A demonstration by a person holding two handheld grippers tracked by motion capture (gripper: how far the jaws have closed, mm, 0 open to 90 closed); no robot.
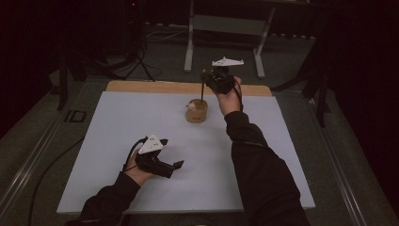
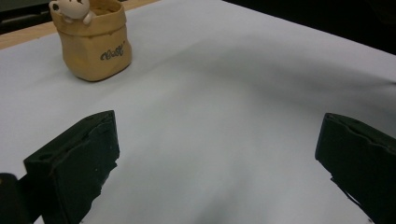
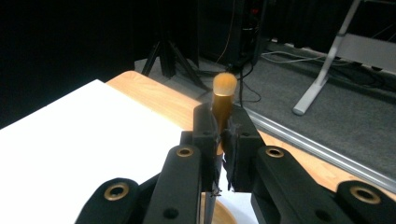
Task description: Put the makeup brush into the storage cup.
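Observation:
A tan sack-shaped pot (image 1: 196, 111) with a small bear figure on its rim stands at the far middle of the white mat (image 1: 131, 122). My right gripper (image 1: 212, 79) hangs just above and right of it, shut on a brush (image 1: 203, 92) whose thin dark handle points down into the pot. In the right gripper view the jaws (image 3: 223, 135) clamp the brush's gold collar, and its tan bristle head (image 3: 224, 84) sticks up past them. My left gripper (image 1: 171, 153) rests low on the near left of the mat, open and holding nothing. The left gripper view has the pot (image 2: 95, 44) far off beyond the spread jaws (image 2: 217, 154).
A strip of wooden tabletop (image 1: 141, 86) shows beyond the mat's far edge. On the dark carpet behind stand a tripod (image 1: 139, 56) and a white table frame (image 1: 226, 28). A cable (image 1: 47, 174) trails off the left side.

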